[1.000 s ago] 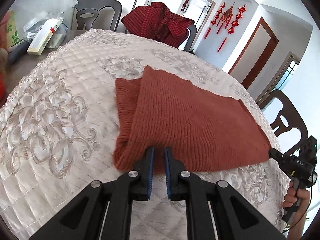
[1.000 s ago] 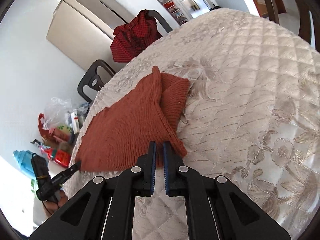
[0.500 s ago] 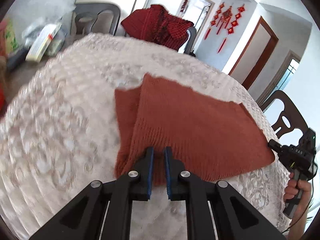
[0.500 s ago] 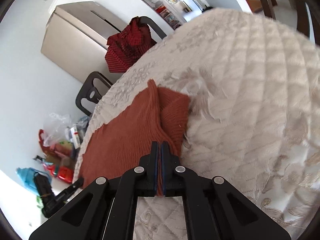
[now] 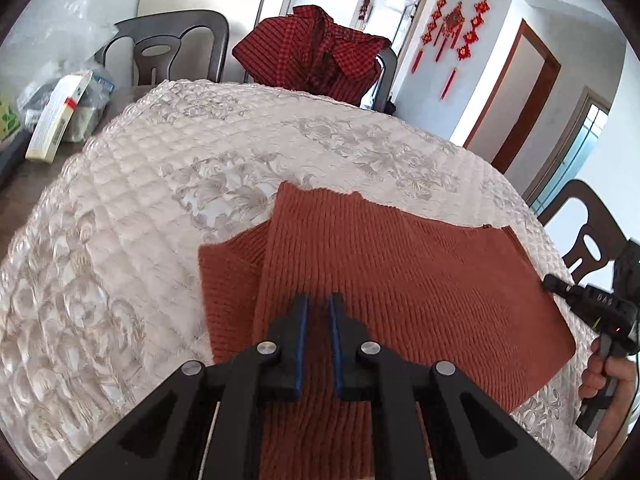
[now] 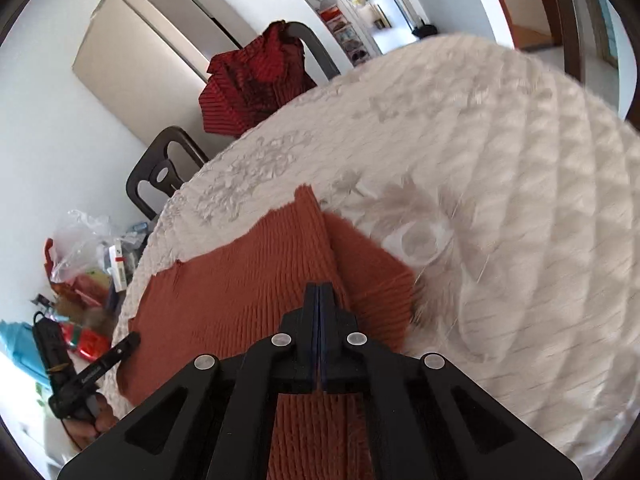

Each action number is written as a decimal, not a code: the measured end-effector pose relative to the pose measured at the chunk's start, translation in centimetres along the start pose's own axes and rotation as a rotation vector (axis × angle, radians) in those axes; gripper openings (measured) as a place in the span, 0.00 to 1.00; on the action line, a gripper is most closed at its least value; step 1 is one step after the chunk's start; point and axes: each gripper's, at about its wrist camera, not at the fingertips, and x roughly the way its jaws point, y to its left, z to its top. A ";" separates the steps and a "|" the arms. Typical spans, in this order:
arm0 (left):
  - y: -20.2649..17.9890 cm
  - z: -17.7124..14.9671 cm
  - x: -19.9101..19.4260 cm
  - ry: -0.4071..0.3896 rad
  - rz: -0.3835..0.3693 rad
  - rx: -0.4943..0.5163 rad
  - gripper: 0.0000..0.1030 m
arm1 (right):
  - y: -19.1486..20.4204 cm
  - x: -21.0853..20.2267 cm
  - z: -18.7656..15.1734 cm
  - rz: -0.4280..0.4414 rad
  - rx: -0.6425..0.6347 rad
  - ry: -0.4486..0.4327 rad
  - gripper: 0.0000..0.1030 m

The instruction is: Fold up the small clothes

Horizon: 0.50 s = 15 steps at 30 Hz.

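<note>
Sweater (image 5: pixel 400 280) (rust knit) lies on quilted table (image 5: pixel 160 184), chairs (image 5: pixel 176 48) around.

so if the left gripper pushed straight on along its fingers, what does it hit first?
Probably the rust knit sweater itself: the left gripper is shut on its near hem and angled down over it. Beyond lies the quilted table cover. Depth is uncertain.

Bare quilted tabletop (image 5: pixel 132 208) is left open beyond and left of the rust knit garment (image 5: pixel 400 280); its far edge is blocked by chairs (image 5: pixel 176 52), one draped with red plaid cloth (image 5: pixel 312 60); clutter (image 5: pixel 60 112) crowds the left.
</note>
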 end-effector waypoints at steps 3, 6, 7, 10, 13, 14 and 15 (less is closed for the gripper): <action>-0.9 1.6 0.4 -0.021 0.026 0.028 0.12 | 2.1 0.4 0.7 -0.008 -0.082 -0.008 0.02; -0.7 2.9 2.4 0.008 0.052 0.026 0.14 | 2.1 2.3 1.2 -0.036 -0.092 0.033 0.02; -0.4 2.9 3.3 0.024 0.078 0.023 0.14 | 1.5 3.1 1.3 -0.070 -0.081 0.043 0.02; 0.7 2.7 3.8 0.009 0.051 -0.006 0.18 | -0.2 3.2 1.3 -0.030 -0.024 0.025 0.00; 0.9 2.6 3.8 0.008 0.043 -0.018 0.18 | -0.6 3.1 1.1 -0.013 -0.010 0.021 0.00; 0.8 2.6 3.9 0.009 0.046 -0.016 0.18 | -0.6 3.2 1.2 -0.011 -0.008 0.024 0.00; 0.6 2.6 3.8 0.009 0.050 -0.012 0.18 | -0.7 3.3 1.3 -0.008 -0.005 0.026 0.00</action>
